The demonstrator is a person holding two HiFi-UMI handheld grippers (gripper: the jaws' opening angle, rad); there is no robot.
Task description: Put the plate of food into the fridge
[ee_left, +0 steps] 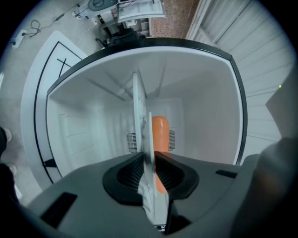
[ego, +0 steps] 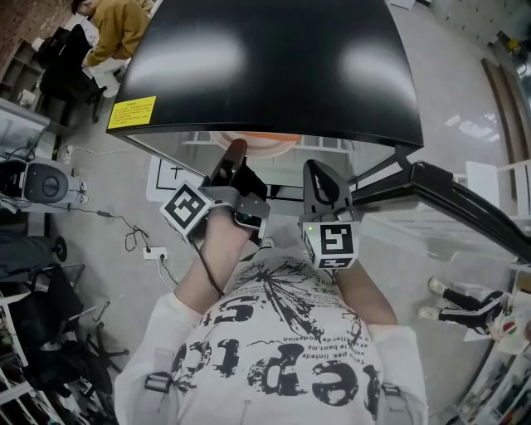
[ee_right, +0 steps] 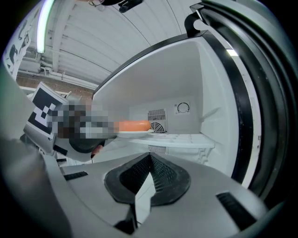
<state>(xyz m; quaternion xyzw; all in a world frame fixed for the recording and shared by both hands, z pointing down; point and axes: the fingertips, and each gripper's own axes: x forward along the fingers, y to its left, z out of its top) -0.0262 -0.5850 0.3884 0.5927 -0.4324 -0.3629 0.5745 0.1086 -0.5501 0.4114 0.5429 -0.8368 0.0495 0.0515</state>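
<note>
A white plate [ee_left: 139, 121] carrying an orange sausage [ee_left: 159, 132] is seen edge-on, clamped between the jaws of my left gripper [ee_left: 150, 172], which is shut on its rim. The plate reaches into the white inside of the small black-topped fridge [ego: 274, 66]. From the right gripper view the plate [ee_right: 132, 133] and sausage [ee_right: 135, 125] hover just over the fridge's white shelf [ee_right: 181, 139]. In the head view my left gripper [ego: 235, 158] points into the fridge mouth. My right gripper [ego: 319, 178] hangs beside it, shut and empty, in front of the opening.
The fridge door [ego: 465, 207] stands swung open to the right. A power strip with cables [ego: 153, 251] lies on the floor at left, near a grey device [ego: 46, 178]. A person in a yellow top [ego: 116, 25] sits far back left. A doll figure [ego: 465, 303] lies at right.
</note>
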